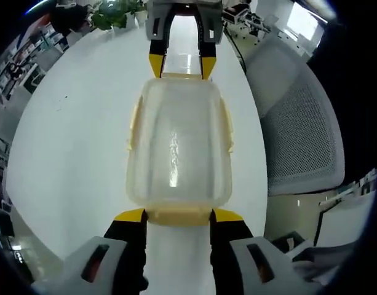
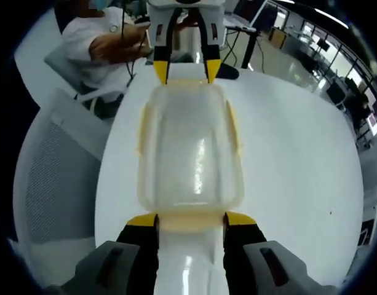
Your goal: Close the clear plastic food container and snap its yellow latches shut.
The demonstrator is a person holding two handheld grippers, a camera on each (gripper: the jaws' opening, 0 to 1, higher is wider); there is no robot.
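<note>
Two claws, left claw & right claw, container betw. them

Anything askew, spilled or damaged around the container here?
Nothing stands out. The container sits flat on the white table, lid on, a gripper at each end: left gripper, right gripper.

The 2 grippers face each other, left gripper and right gripper both spread wide.
</note>
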